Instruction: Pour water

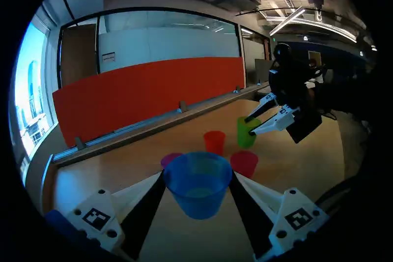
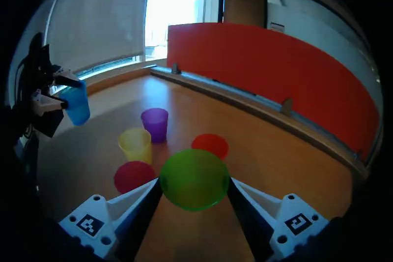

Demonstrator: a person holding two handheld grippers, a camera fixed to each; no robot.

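From the right gripper view I see four cups clustered on the desk (image 2: 285, 159). The purple cup (image 2: 155, 123) and yellow cup (image 2: 135, 145) almost touch, the red cup (image 2: 134, 176) sits just beside the yellow, and the orange cup (image 2: 210, 145) stands a little apart, leaving a narrow lane. Right of the orange cup the desk lies bare up to the rail (image 2: 236, 97) and the red partition (image 2: 275, 65), which wall that side. My left gripper (image 2: 68, 95), clamping the blue cup (image 2: 77, 107), hangs well apart to the left, with open desk between. The green cup (image 2: 194, 176) gripped in my right gripper (image 2: 194, 182) hides the nearest desk.
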